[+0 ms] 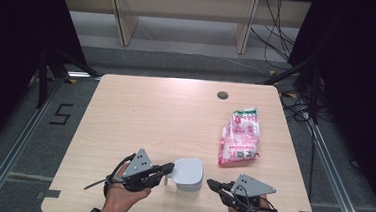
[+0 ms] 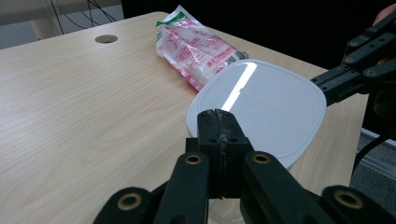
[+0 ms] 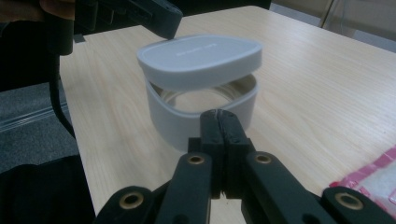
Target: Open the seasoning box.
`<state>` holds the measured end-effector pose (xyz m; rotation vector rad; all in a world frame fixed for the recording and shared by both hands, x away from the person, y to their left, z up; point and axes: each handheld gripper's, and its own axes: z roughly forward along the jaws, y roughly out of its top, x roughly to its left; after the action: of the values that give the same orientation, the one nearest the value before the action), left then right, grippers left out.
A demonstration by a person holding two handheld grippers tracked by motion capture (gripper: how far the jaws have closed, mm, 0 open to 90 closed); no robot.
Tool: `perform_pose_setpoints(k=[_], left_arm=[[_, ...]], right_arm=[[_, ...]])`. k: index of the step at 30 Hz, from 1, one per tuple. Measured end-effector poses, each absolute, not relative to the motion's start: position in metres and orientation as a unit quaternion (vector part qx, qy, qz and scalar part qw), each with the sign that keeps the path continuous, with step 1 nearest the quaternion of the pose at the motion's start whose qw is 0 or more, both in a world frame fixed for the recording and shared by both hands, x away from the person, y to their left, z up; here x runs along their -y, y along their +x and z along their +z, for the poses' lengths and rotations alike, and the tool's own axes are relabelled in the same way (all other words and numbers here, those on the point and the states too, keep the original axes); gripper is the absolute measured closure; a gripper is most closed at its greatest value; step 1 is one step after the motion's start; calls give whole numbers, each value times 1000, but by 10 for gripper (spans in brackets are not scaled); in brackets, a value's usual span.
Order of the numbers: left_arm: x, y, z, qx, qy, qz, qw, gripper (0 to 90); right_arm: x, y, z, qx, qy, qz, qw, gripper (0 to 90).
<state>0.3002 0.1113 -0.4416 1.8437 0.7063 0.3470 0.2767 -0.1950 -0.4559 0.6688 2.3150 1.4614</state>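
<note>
Lid (image 1: 188, 170) and container sat near the table's (image 1: 140, 107) front edge in the high view, between the left gripper (image 1: 167, 170) and right gripper (image 1: 212, 184); a pink packet (image 1: 240, 137) lay lengthwise, pointing away. Left gripper view: its jaws met at the lid's (image 2: 261, 105) rim. Right gripper view: lid (image 3: 201, 59) sat raised and tilted above the container (image 3: 187, 119), this gripper's jaws together.

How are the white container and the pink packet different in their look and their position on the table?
The white container is rigid, plain and rounded; the pink packet is soft, flat and printed. The container stands between the two grippers, its lid raised; the packet lies farther back, to the right. Both rest on the wooden table.
</note>
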Motion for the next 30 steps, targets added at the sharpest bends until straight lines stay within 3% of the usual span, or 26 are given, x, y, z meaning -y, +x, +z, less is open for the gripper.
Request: perform_pose_setpoints(k=[17, 30], left_arm=[[-114, 301, -443, -300, 773, 147, 540, 889], [-140, 284, -447, -299, 776, 137, 539, 506]], right_arm=[[178, 283, -446, -816, 223, 506, 169, 900], [163, 286, -434, -810, 208, 519, 174, 900]])
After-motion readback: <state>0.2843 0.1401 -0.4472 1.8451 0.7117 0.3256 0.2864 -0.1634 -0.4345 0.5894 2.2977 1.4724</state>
